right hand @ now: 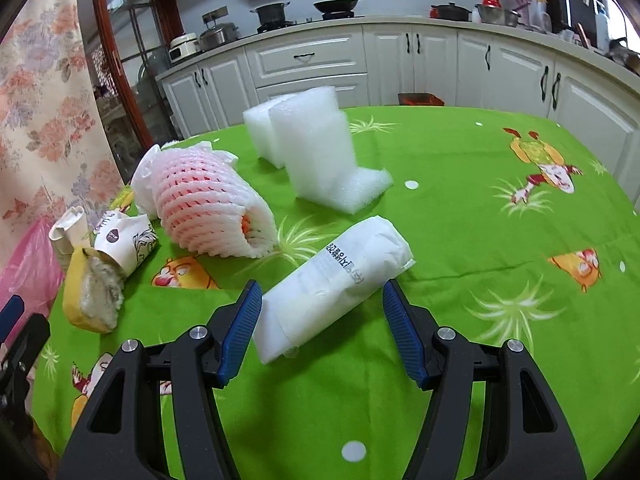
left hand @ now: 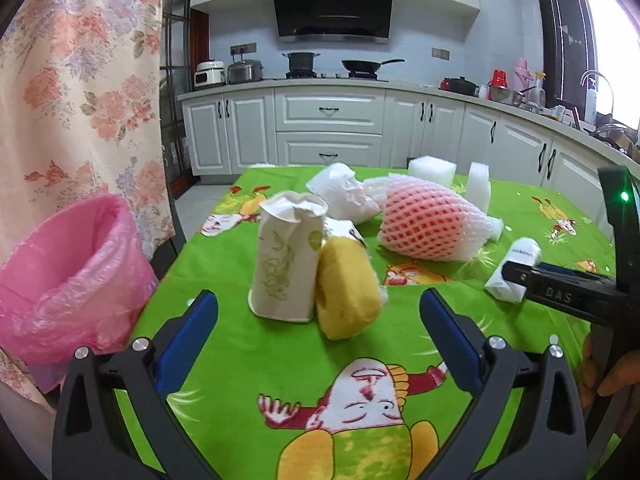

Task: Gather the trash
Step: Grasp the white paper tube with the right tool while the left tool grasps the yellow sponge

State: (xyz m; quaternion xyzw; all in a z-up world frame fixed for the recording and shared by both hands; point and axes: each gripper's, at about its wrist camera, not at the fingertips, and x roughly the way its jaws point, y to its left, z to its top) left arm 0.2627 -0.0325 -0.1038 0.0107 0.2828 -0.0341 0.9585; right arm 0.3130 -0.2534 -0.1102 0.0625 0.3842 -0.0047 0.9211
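A crushed paper cup (left hand: 286, 256) stands on the green tablecloth with a yellow sponge (left hand: 346, 292) leaning on it, both just ahead of my left gripper (left hand: 319, 300), which is open and empty. A white wrapped packet (right hand: 340, 280) lies flat on the cloth between the fingers of my right gripper (right hand: 321, 288). That gripper is open, and the packet shows no dent from the pads. The left wrist view shows the same packet (left hand: 514, 272) under the right gripper's finger (left hand: 560, 292). A fruit in a foam net (left hand: 432, 220) lies further back.
A bin lined with a pink bag (left hand: 68, 276) stands off the table's left edge, below a floral curtain. White foam blocks (right hand: 316, 148) and a crumpled white bag (left hand: 344, 196) sit toward the table's far side. Kitchen cabinets run behind.
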